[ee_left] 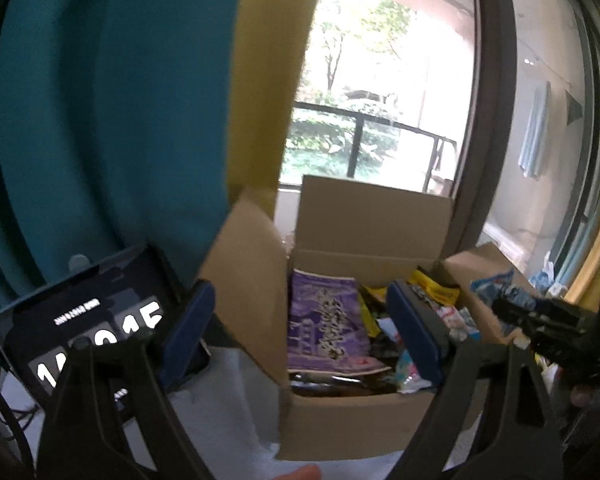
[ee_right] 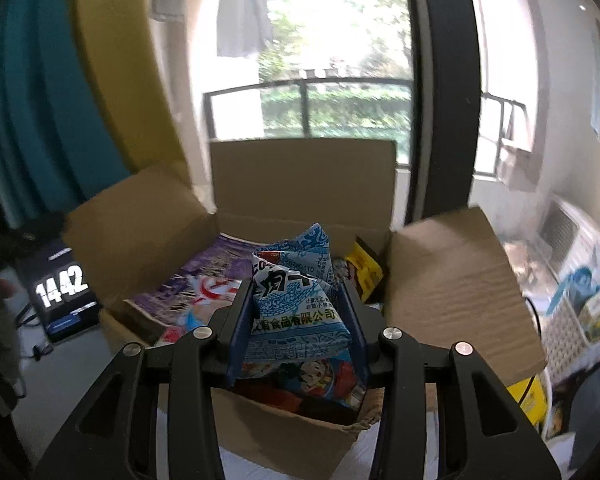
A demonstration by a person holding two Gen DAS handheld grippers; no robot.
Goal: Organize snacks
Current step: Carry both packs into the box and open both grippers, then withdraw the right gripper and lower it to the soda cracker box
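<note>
Snacks: my right gripper (ee_right: 296, 316) clamps the blue packet (ee_right: 296, 300) over the cardboard box (ee_right: 300, 184); left gripper (ee_left: 300, 332) gapes empty. Next, drop it inside.

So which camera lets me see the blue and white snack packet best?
The right wrist view. There the blue and white snack packet fills the middle, squeezed in the right tool above the cardboard box. In the left wrist view it is only a small blurry blue patch at the right, ahead of that tool.

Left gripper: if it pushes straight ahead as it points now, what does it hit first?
Probably the purple snack bag lying in the open cardboard box; the left gripper, jaws wide and empty, frames it, though depth is unclear.
</note>
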